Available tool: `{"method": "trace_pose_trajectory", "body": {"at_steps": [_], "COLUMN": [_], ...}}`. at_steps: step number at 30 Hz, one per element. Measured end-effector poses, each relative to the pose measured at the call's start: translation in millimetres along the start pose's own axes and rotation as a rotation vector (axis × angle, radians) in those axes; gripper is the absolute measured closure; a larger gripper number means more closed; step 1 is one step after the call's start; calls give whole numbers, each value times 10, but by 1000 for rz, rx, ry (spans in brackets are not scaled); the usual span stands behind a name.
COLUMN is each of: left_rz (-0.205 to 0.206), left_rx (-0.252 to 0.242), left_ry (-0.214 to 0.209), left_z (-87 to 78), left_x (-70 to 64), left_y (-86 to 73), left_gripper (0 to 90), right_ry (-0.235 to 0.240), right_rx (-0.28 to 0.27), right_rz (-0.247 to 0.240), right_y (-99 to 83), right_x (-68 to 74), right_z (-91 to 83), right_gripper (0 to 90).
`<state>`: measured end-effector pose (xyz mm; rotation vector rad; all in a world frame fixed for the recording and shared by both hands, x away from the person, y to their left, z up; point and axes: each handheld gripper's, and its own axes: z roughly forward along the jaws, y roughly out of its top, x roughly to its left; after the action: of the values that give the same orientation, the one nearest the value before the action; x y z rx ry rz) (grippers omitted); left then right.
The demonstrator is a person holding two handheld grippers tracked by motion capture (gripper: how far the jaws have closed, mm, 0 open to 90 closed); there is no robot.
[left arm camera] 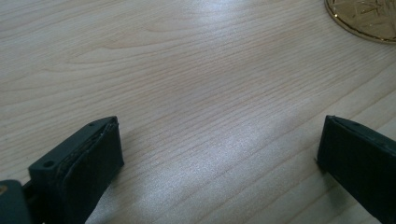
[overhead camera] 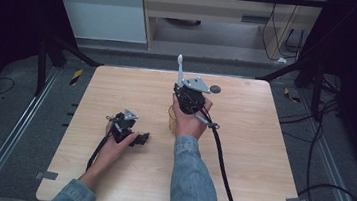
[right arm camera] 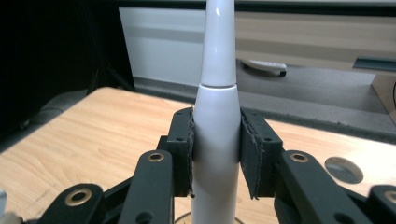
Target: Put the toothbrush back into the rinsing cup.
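At the lower left of the high view, the left hand-held gripper [overhead camera: 143, 137] is held low over the wooden table [overhead camera: 243, 137] by the person's left hand [overhead camera: 114, 146], with a black cable trailing back along the forearm. In the left gripper view, its two black jaws are seen wide apart, with nothing between them but bare wood grain; the rim of a gold-coloured round object [left arm camera: 364, 21] is seen at the upper right corner of that view, lying on the table.

Near the centre of the high view, the right hand-held gripper [overhead camera: 187, 94] is held upright by the right hand [overhead camera: 190, 119], a denim sleeve [overhead camera: 190, 182] being seen below it. A white, tapered, toothbrush-like handle [overhead camera: 180, 69] is seen rising from the gripper toward the top of the frame. In the right gripper view, the jaws are seen closed on this white handle [right arm camera: 215, 135], the pads [right arm camera: 183, 154] being pressed against both its sides, and the handle stands upright in the middle of the frame. A yellowish object [overhead camera: 170, 117] is partly seen just left of the right hand, on the table; what it is cannot be told.

To the right, a small dark disc [overhead camera: 215, 89] is seen on the table near the gripper's grey plate.
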<state>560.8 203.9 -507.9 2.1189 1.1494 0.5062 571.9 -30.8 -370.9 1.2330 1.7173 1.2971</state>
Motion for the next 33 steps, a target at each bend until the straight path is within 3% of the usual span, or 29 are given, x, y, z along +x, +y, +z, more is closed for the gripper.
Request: {"method": "trace_pose_trajectory", "body": {"at_steps": [14,33], "left_rz": [-2,2], "left_rx": [-2,0], "left_ry": [-4,-5], "left_z": [5,5], "left_x": [3,9], "left_y": [2,4], "left_gripper": [0,0], "right_ry": [5,21], "right_rx": [77,201], "right_rz": [-1,-2], "right_y": [-238,-364], "right_x": [-13,-56], "right_z": [149,231], "right_gripper": [672,672]}}
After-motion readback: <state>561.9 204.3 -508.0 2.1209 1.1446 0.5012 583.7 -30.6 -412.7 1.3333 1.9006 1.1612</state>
